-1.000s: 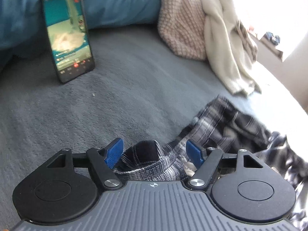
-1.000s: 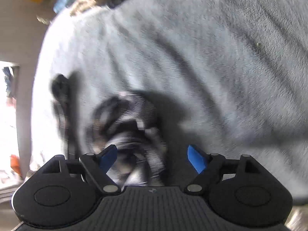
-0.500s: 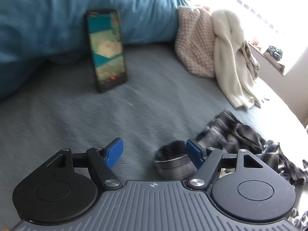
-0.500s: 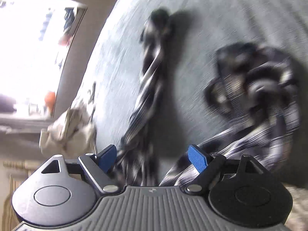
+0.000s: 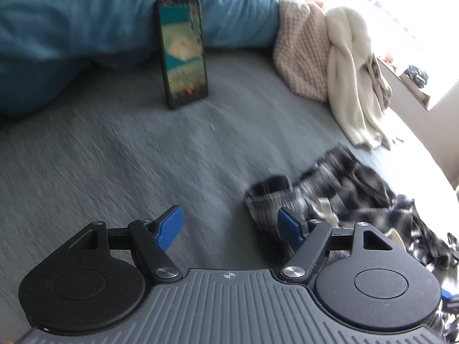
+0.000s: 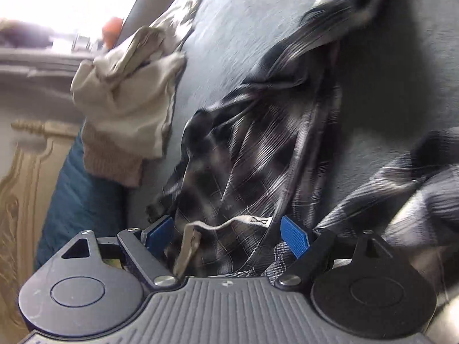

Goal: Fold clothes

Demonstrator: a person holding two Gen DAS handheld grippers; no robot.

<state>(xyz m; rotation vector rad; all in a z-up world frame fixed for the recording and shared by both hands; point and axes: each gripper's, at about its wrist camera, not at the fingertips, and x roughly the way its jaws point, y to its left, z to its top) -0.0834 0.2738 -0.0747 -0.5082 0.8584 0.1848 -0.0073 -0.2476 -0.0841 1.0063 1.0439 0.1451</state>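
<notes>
Now, shirt: crumpled black-and-white plaid flannel shirt (image 6: 258,154) on grey fleece bed cover (image 5: 120,154), blurred.
Right gripper (image 6: 228,230): jaws wide, shirt fabric lying between blue pads, not clamped.
Left gripper (image 5: 231,225): jaws wide, nothing between; shirt cuff (image 5: 269,192) just beside right pad.
Beyond: cream garment (image 5: 352,80), pink knit (image 5: 301,54), upright black phone (image 5: 183,51) against blue pillow (image 5: 80,20).

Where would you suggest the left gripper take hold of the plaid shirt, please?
Probably the cuff, the nearest part, lying just ahead of the left gripper's right finger. It is a rolled, raised edge on the plaid shirt; shift right and come from above, jaws astride it.
</notes>
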